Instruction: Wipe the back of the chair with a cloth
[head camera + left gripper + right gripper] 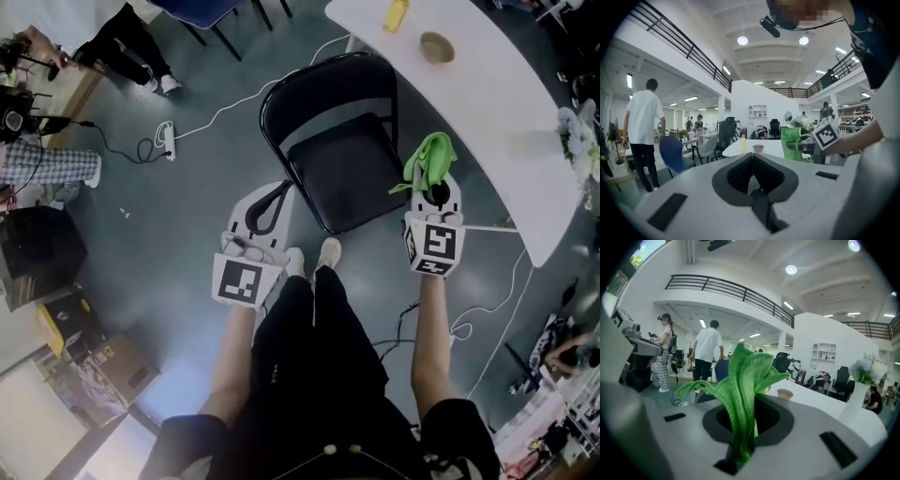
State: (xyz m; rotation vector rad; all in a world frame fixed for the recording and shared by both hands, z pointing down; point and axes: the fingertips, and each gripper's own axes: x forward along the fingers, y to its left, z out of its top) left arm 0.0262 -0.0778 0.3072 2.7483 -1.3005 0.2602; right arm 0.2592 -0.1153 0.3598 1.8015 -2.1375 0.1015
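Two grippers are being held out in front of the standing person, both forearms stretching forward on either side of the legs in the head view. The left gripper (277, 192) is pointing toward the left front corner of the black folding chair (342, 169), its jaws pressing together with nothing between them, as the left gripper view is showing. The right gripper (435, 192) is hanging over the chair's right side, its jaws clenching a green cloth (743, 380) that is sticking up out of them in loose folds. The cloth is hovering beside the seat edge, well apart from the chair back (328, 84), which is standing at the far side next to a white table (487, 112). A small bowl (437, 47) and a yellow bottle (396, 14) are sitting on that table. A power strip (166, 139) with its cable is lying on the grey floor to the left, and other people are standing around in the background
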